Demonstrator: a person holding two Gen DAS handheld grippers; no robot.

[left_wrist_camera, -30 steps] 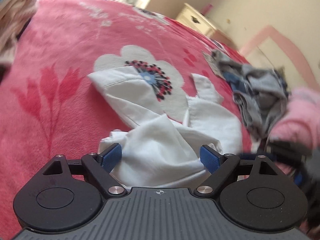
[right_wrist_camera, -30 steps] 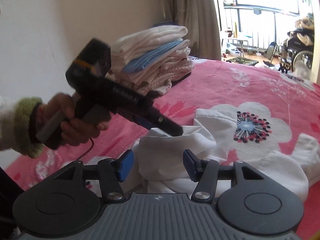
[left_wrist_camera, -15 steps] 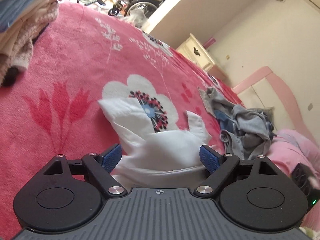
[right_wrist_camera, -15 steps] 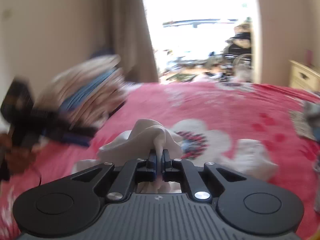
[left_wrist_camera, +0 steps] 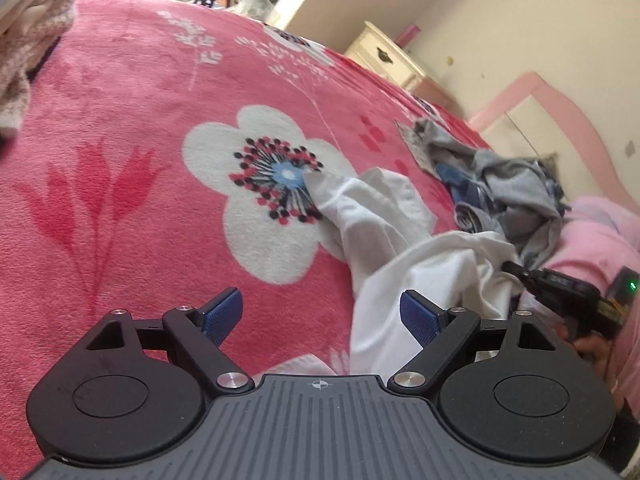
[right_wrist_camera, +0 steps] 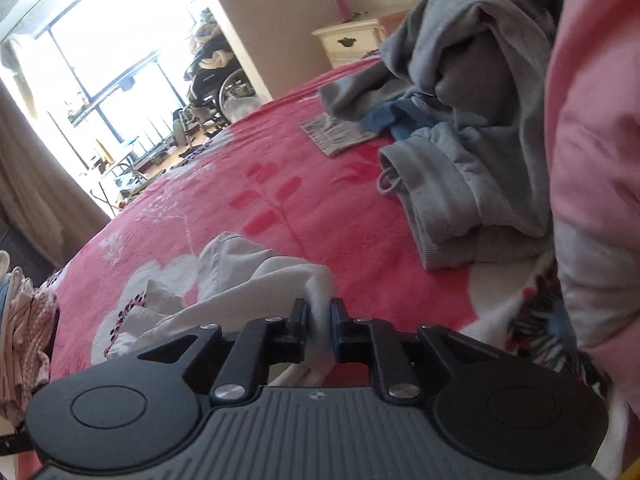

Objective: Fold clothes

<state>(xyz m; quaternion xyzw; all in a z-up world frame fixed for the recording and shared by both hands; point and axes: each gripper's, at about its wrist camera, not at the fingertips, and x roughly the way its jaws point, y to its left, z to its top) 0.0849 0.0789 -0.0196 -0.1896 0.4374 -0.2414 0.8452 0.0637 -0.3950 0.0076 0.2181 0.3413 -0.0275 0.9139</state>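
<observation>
A crumpled white garment (left_wrist_camera: 404, 248) lies on the pink flowered blanket (left_wrist_camera: 132, 120), stretched towards the lower right. My right gripper (right_wrist_camera: 319, 312) has a bunched fold of this white garment (right_wrist_camera: 256, 280) pinched between its pads, and its jaws are opening. In the left wrist view, that right gripper (left_wrist_camera: 516, 270) pulls the cloth from the right. My left gripper (left_wrist_camera: 320, 304) hovers wide open over the blanket with nothing between its fingers. The cloth's edge passes just behind its right pad (left_wrist_camera: 420, 316).
A heap of grey and blue clothes (right_wrist_camera: 460, 140) lies beyond the white garment, beside a pink quilt (right_wrist_camera: 592, 120). Folded laundry (left_wrist_camera: 24, 40) is stacked at the far left. A cream nightstand (left_wrist_camera: 384, 56) and a pink headboard (left_wrist_camera: 560, 104) stand behind the bed.
My right gripper shut on a fold of the white garment and swung right, dragging it off the flower print. The left gripper stayed open; the cloth slid out from between its fingers.
</observation>
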